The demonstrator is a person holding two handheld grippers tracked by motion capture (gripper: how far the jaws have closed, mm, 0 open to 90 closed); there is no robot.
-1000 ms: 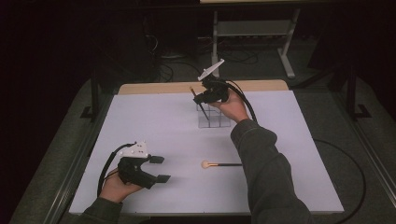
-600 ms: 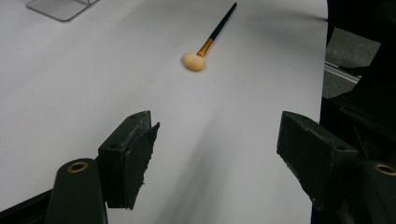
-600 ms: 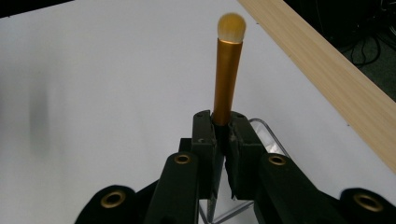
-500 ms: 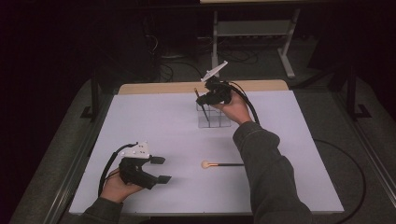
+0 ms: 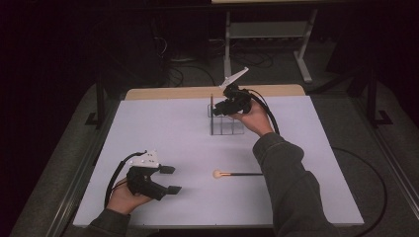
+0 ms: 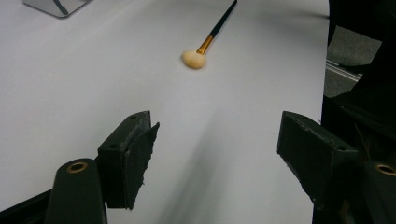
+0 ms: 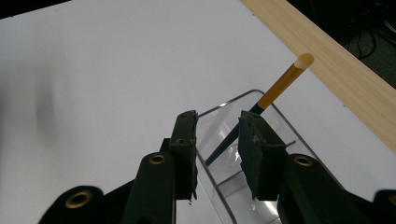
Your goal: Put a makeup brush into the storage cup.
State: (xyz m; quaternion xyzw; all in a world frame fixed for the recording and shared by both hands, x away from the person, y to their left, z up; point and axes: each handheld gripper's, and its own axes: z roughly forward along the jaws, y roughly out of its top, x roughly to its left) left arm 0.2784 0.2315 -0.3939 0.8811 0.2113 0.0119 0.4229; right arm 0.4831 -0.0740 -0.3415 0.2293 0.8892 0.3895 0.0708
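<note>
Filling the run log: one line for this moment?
right gripper: jaws just opening, brush released in clear organizer | left gripper: open, idle | second brush: on table

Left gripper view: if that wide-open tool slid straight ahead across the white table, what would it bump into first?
Probably the makeup brush with the tan bristle head and black handle, lying flat ahead of the left tool. It sits slightly left of centre, so depth is uncertain; the clear plastic organizer lies farther off.

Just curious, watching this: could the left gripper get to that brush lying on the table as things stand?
Probably yes. The left gripper rests with its jaws wide apart, aimed toward the brush, and nothing but bare table lies between them.
</note>
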